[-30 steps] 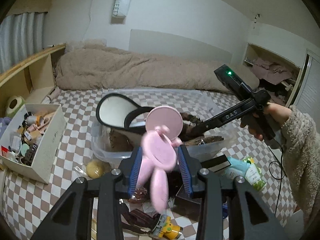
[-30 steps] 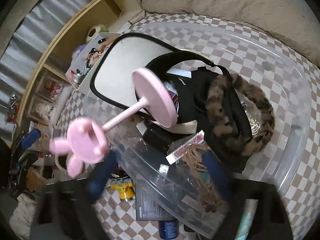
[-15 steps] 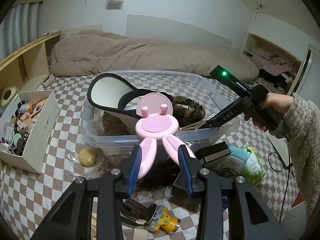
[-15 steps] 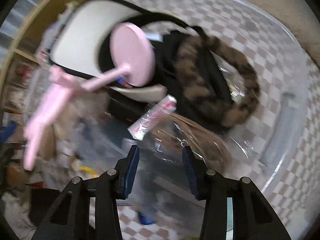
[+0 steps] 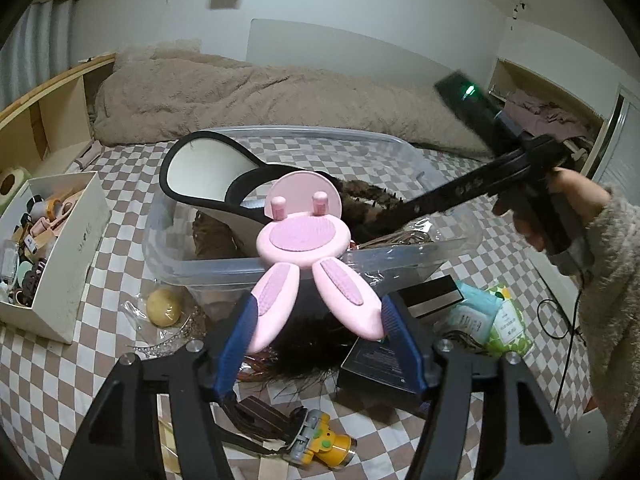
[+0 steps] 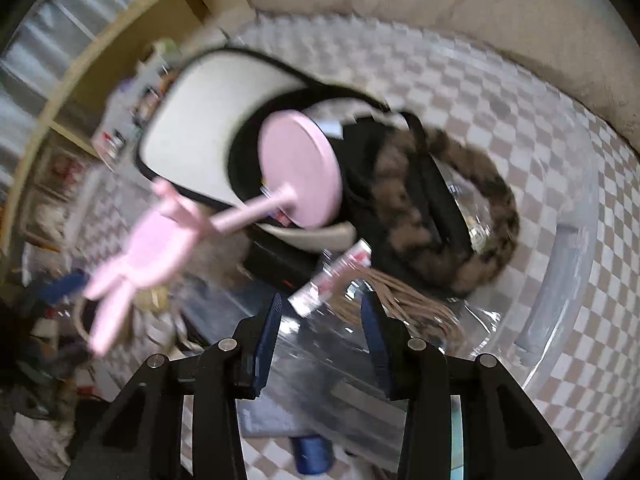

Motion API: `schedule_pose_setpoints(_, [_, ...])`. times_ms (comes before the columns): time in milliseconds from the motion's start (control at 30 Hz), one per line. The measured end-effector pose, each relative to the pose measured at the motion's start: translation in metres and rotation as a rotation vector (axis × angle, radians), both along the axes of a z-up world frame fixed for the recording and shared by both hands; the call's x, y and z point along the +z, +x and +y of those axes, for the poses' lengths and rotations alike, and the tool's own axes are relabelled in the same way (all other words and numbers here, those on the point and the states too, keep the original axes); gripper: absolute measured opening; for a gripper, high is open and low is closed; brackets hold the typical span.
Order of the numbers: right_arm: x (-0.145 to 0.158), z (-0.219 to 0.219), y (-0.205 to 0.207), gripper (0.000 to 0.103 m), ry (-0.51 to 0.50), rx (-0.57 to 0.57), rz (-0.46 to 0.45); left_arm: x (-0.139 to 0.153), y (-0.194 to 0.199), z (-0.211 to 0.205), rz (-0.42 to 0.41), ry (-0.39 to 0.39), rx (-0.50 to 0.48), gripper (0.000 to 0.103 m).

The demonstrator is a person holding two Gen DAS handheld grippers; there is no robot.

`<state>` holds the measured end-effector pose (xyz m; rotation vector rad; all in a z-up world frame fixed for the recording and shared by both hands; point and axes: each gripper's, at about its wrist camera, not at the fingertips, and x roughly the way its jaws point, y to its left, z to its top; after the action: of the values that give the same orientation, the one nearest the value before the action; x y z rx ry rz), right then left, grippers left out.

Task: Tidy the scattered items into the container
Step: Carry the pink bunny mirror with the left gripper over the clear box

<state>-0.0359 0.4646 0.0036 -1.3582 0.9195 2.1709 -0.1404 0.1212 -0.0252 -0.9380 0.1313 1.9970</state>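
A pink bunny-shaped stand (image 5: 304,236) leans over the front wall of the clear plastic bin (image 5: 224,272). Its round base (image 6: 296,168) sits inside on a white black-rimmed cap (image 6: 208,128). The bunny's two ears lie between the blue pads of my left gripper (image 5: 316,332), whose jaws are opening and stand beside the ears without clamping them. My right gripper (image 6: 320,316) hangs over the bin (image 6: 560,280) and is closing. Nothing is gripped between its pads, and a clear red-and-white packet (image 6: 332,276) lies just beyond them. In the left wrist view its blurred tips (image 5: 376,220) reach in near a leopard fur piece (image 5: 372,196).
Left of the bin stands a white box (image 5: 76,248) of small items. On the checkered floor in front lie a yellow ball in a bag (image 5: 164,306), dark hair (image 5: 308,344), a black box (image 5: 376,364), green and teal packets (image 5: 480,316) and a yellow headlamp (image 5: 332,440). Behind is a beige blanket (image 5: 260,96).
The stand has tipped forward, so its base now lies in the bin. My left jaws have spread wider around the ears. My right jaws have narrowed, and that gripper has shifted over the bin.
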Motion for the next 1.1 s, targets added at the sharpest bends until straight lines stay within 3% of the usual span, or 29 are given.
schedule_pose_setpoints(133, [0.014,-0.010,0.002,0.042,0.016,-0.018,0.096,-0.003,0.005,0.007,0.030,-0.023,0.006,0.071])
schedule_pose_setpoints(300, [0.025,-0.008,-0.007,0.042,0.001,-0.070,0.188,-0.001,0.010,0.010,0.035,-0.020,-0.003,0.071])
schedule_pose_setpoints(433, [0.035,-0.016,-0.037,0.042,0.009,-0.026,0.249,0.007,0.014,0.002,0.065,-0.013,0.007,0.071])
schedule_pose_setpoints(600, [0.025,-0.027,-0.073,0.042,0.039,0.037,0.174,-0.001,0.004,-0.010,0.016,-0.019,0.046,0.071])
schedule_pose_setpoints(667, [0.017,-0.026,-0.081,0.042,0.046,0.024,0.134,-0.006,0.003,-0.011,0.010,-0.033,0.047,0.072])
schedule_pose_setpoints(833, [0.009,-0.020,-0.083,0.042,0.056,-0.049,0.139,-0.016,-0.001,-0.015,0.001,-0.047,0.074,0.072])
schedule_pose_setpoints(900, [0.003,-0.017,-0.081,0.047,0.026,-0.067,0.159,-0.016,-0.003,-0.017,-0.009,-0.046,0.086,0.072])
schedule_pose_setpoints(967, [-0.002,-0.013,-0.077,0.059,0.003,-0.087,0.163,-0.016,-0.006,-0.019,-0.037,-0.035,0.089,0.072])
schedule_pose_setpoints(1100, [-0.008,-0.010,-0.075,0.064,-0.026,-0.096,0.176,-0.009,-0.002,-0.027,-0.036,-0.004,0.093,0.072])
